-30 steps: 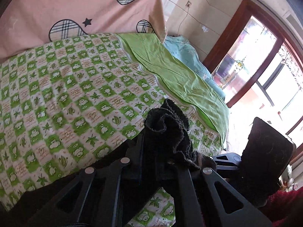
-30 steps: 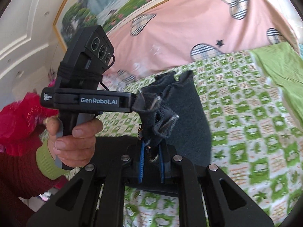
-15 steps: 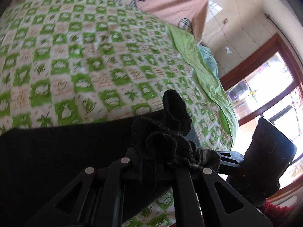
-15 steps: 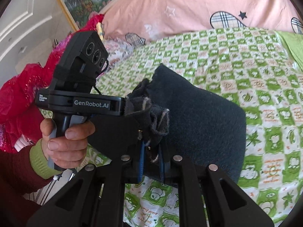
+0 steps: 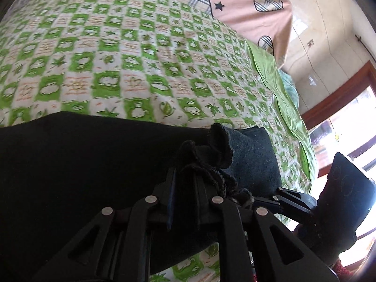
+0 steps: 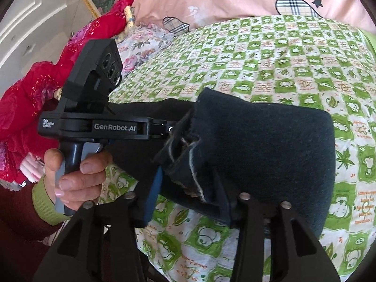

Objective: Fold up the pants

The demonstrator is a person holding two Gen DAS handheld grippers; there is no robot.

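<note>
Between both tools, dark pants [image 6: 270, 155], left tool [image 5: 185, 188] and right tool [image 6: 188, 188] clamped on bunched fabric

Pants [image 5: 70, 164]: dark fleecy cloth, matt, fuzzy nap, frayed raw hem. Bed sheet [image 5: 117, 58]: printed green-and-white cotton-like cloth, matt, lightly creased. Green cover [image 5: 282, 98] at bed edge: satin-like cloth, glossy sheen. Pink quilt [image 6: 211, 2]: soft matt cloth. Left gripper [image 5: 183, 202], right gripper [image 6: 188, 202]: matt black plastic, bright metal rivets. Window frame [image 5: 340, 98]: dark varnished wood.
</note>
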